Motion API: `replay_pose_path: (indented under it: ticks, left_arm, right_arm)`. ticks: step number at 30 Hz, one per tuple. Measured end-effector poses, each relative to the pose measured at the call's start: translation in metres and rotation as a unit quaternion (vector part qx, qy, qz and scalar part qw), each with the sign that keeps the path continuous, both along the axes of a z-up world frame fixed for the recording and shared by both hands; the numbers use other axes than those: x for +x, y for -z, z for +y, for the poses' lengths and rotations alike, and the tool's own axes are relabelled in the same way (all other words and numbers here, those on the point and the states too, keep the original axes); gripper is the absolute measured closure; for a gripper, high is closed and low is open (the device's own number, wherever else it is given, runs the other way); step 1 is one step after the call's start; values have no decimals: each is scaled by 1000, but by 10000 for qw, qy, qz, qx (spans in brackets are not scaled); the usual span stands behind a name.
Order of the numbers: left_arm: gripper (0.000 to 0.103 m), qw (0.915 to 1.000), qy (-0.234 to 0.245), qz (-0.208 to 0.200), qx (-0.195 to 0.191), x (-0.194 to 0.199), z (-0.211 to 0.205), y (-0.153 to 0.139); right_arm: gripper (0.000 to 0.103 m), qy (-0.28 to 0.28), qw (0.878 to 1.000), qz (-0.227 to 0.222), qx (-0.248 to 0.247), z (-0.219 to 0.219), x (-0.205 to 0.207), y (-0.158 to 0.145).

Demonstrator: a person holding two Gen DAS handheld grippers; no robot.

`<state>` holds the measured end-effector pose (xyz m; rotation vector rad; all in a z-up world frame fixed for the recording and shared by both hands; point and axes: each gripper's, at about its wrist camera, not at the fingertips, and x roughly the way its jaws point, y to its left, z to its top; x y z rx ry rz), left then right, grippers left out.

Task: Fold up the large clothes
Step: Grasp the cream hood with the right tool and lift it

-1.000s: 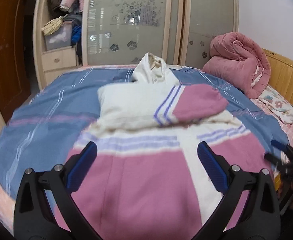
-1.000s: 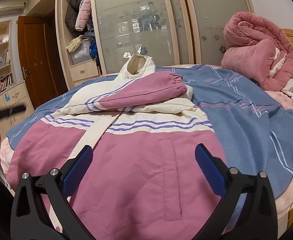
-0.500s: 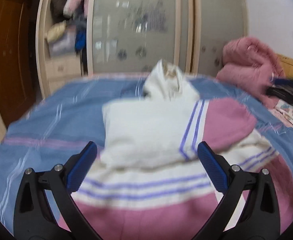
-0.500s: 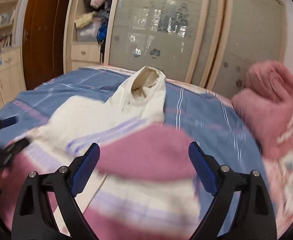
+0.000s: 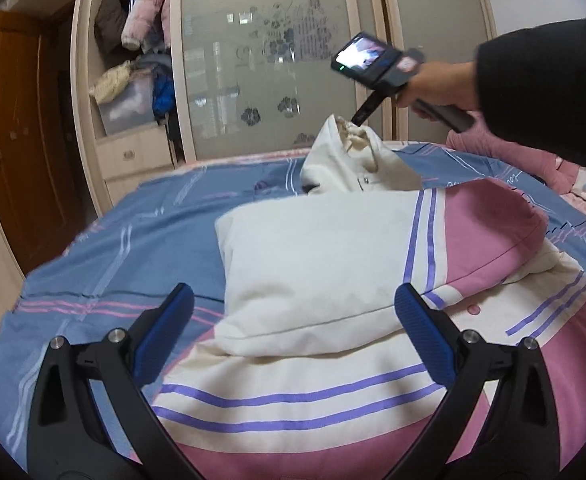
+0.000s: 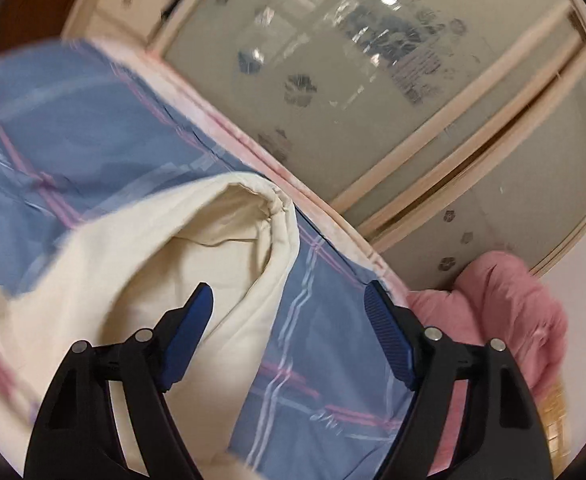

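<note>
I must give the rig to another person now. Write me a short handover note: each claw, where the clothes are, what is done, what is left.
Left claw: open, empty, low over the pink-and-cream striped padded jacket on the blue striped bedsheet.
Right claw: open, jaws have just been closing, nothing gripped, at the jacket's cream hood.
Done: both sleeves folded across the chest, the cream and pink sleeve on top.
Left: fold in the hood, then fold the body.

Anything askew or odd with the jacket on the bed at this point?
Only the jacket's cream hood: it stands upright and open at the far end instead of lying flat. The sleeves are already folded across the jacket. Nothing looks damaged or spilled.
</note>
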<state>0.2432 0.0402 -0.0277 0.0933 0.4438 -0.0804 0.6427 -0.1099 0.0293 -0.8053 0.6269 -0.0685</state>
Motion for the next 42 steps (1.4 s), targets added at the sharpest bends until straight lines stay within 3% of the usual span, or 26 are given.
replay_pose_path:
  ticks: [8,9,10,13,15,19,26,29,33,39,42]
  left_arm:
    - [2,9962,-3,401,-774,11,29,12]
    - [2,9954,-11,450,-848,12,32,13]
    - [2,9948,-27,486,-896,13,34,14]
    - [2,9940,-39,551,-945,16,35,17]
    - [2,9941,-39,583,-918,18,36,18]
    - [2,9951,-10,518,-837,15,33,15]
    - [2,9963,108,384,-765,6,20,7]
    - [2,9971,276,246,-668,-2,9,2]
    - [2,9985,462,-51,-288,-12,-9,-3]
    - [2,9963,838,-163,1,-23,-26,-2]
    - [2,9929,1107,-262,348,-28,-35,-7]
  right_arm:
    - [70,890,9930,541,-562,-15,80,48]
    - [76,908,9916,678,-617,-20,87,54]
    - [94,926,9910,754,-606,-21,93,56]
    - [100,1141,9908,613,-381,-33,96,55]
    - [100,1043,9940,275,-165,-40,85,43]
    - [100,462,9962,-548,492,-50,29,4]
    - [101,-797,9729,-1608,1460,-85,-148,-57]
    - [101,-1073,9647,-1705,1695,-95,-211,-60]
    - [101,-1347,9558,-1612,2058,-108,-264,-48]
    - [101,-1288,9391,-1429,2849,-134,-298,-27]
    - [101,-1239,9255,-1375,3305,-145,-309,-22]
